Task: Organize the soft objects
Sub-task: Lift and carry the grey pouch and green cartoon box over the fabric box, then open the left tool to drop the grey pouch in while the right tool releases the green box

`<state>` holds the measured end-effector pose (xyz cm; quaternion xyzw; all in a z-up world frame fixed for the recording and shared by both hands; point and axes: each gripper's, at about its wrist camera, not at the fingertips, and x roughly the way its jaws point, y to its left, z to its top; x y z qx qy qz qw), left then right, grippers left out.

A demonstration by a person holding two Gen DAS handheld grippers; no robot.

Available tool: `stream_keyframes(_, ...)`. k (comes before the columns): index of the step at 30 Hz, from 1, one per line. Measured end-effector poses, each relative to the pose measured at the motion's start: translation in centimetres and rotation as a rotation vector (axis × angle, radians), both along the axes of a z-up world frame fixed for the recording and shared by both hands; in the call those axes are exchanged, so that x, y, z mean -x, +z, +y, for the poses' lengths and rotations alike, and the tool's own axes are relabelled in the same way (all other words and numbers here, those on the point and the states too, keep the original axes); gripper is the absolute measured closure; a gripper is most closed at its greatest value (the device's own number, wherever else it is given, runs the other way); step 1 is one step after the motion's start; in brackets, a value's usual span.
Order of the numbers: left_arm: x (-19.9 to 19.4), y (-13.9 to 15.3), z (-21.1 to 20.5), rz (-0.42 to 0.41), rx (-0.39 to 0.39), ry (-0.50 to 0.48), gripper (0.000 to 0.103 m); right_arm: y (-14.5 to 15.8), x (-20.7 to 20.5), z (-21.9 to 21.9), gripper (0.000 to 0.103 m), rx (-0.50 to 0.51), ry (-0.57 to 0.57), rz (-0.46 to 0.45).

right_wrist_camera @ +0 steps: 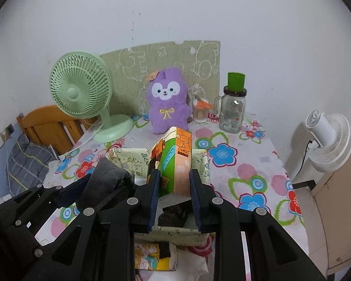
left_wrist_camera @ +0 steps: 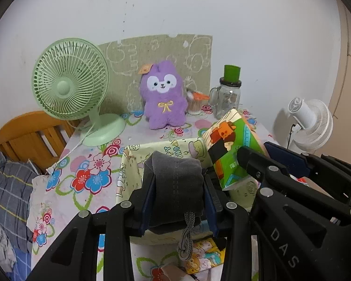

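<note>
At the bottom centre of the left wrist view the left claw [left_wrist_camera: 178, 196] is clenched on a rolled grey cloth bundle [left_wrist_camera: 175, 182] with a knotted cord hanging from it, the blue pads pressing both its flanks; at the bottom centre of the right wrist view the right claw [right_wrist_camera: 173, 185] is clamped on a green and orange tissue pack [right_wrist_camera: 173, 161], which stands tilted between the pads with its top leaning toward the upper right; both loads hang just above the pale yellow fabric bin [right_wrist_camera: 200, 155] in the middle of each frame, so the step in hand looks to be lowering them into it; done well, I judge, each would go down on its own side, bundle to the left and pack to the right, since the claws sit close together and could knock one another; something dark already lies in the bin beneath the pack, so the pack would best be set flat beside or on it rather than wedged on end; the bin's soft walls may fold inward, so let go only once each load rests inside; beyond the bin on the flowered counter [right_wrist_camera: 245, 178] sit a purple plush toy [right_wrist_camera: 167, 103], a green fan [right_wrist_camera: 80, 91] at upper left and a glass jar [right_wrist_camera: 232, 110] at upper right, all well apart from the claws.
</note>
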<state>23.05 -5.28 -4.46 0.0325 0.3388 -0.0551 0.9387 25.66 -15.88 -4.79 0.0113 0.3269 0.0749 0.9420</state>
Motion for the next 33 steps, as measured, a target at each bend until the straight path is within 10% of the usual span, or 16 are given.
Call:
stream_keyframes(13, -3.6, -2.3, 0.5, 0.060, 0.014, -0.005, 0.064, -2.2, -3.7, 0.1, 0.072, -0.033, 0.018, 0.084)
stream_keyframes(18, -4.3, -2.4, 0.3, 0.068, 0.021, -0.012, 0.063, -1.9, -3.8, -0.3, 0.035, -0.017, -0.019, 0.074)
stream_keyframes(25, -5.6, -2.5, -0.5, 0.067, 0.018, -0.029, 0.062, -1.8, -4.1, -1.7, 0.032, -0.008, -0.078, 0.074)
stream_keyframes(33, -5.9, -3.0, -1.6, 0.063, 0.007, -0.042, 0.023, -2.0, -3.8, -2.6, 0.031, 0.019, -0.104, 0.071)
